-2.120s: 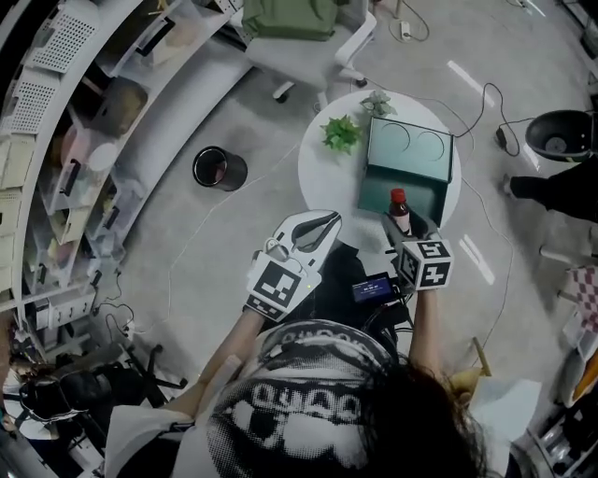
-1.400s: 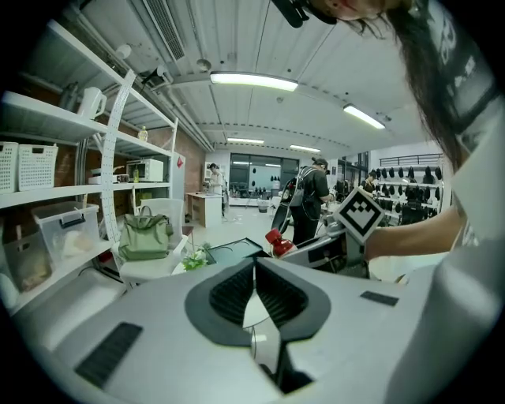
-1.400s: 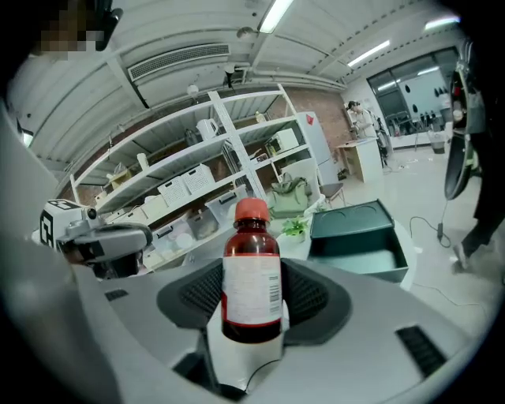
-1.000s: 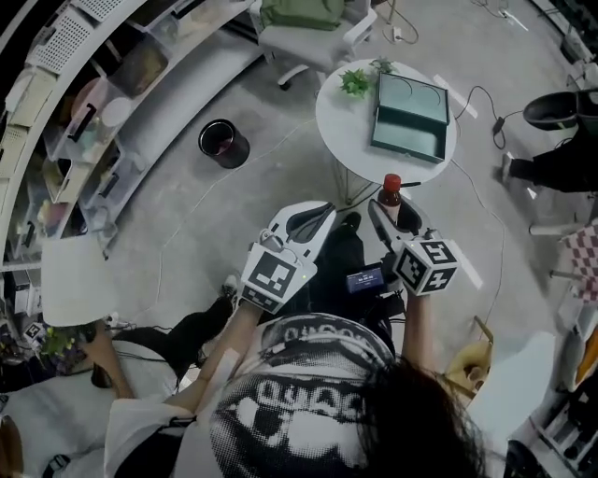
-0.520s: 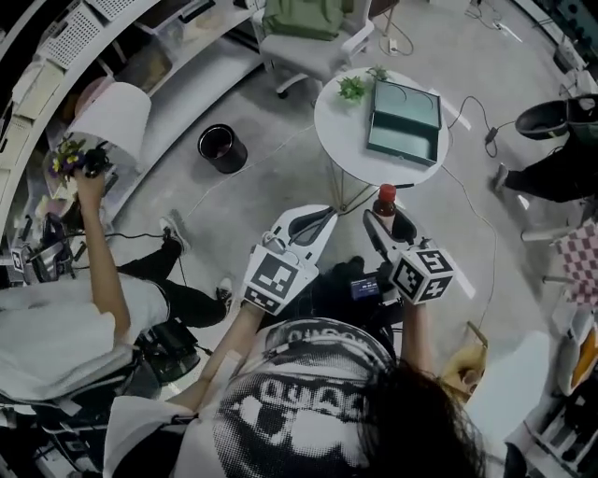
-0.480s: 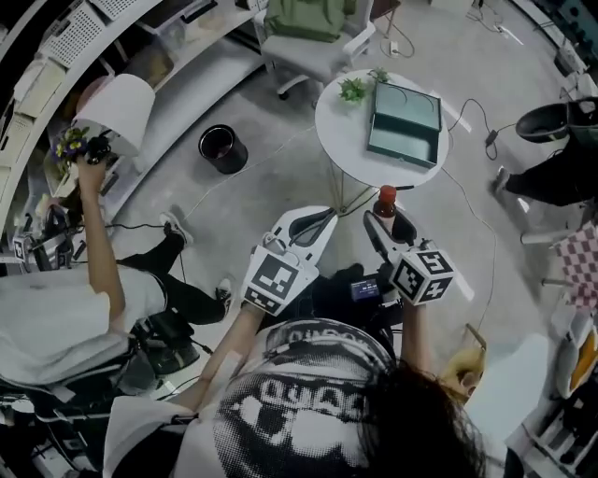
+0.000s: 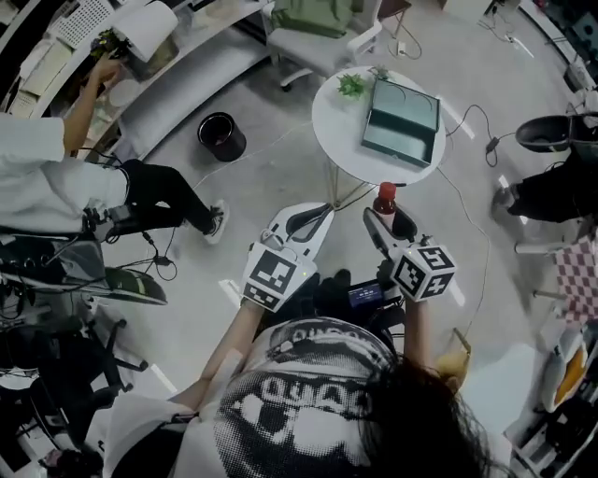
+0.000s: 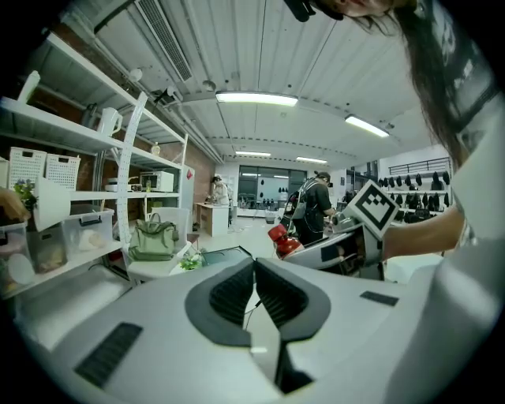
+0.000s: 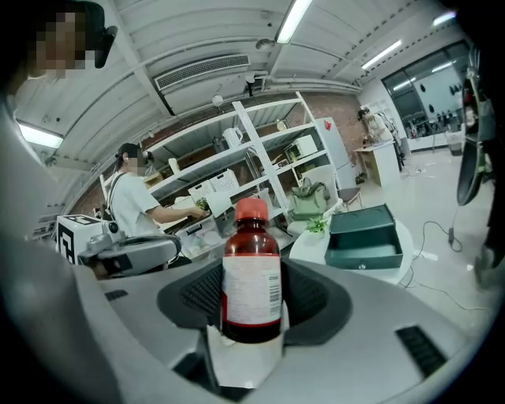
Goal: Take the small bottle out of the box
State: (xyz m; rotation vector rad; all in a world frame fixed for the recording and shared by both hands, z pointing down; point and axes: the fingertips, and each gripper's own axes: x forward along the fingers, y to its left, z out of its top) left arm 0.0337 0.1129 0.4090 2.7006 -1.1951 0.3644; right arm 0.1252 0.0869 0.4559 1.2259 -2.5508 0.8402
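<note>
The small brown bottle (image 7: 384,200) with a red cap stands upright between the jaws of my right gripper (image 7: 389,218), which is shut on it. It hangs off the near edge of the round white table (image 7: 339,126). In the right gripper view the bottle (image 9: 252,278) fills the centre, with the open green box (image 9: 364,235) behind it on the table. The box (image 7: 402,119) lies open with nothing visible inside. My left gripper (image 7: 311,222) is level with the right one, jaws shut and empty (image 8: 254,272). From the left gripper view the bottle's cap (image 8: 282,239) shows to the right.
A small green plant (image 7: 352,86) sits on the table beside the box. A black bin (image 7: 221,142) stands on the floor at left. An office chair with a green bag (image 7: 316,23) is behind the table. A person in white (image 7: 56,173) reaches toward the shelves; cables cross the floor.
The bottle has come away from the box and table toward me, still in the right gripper. The person at left has risen and lifted a white pot up to the shelf.
</note>
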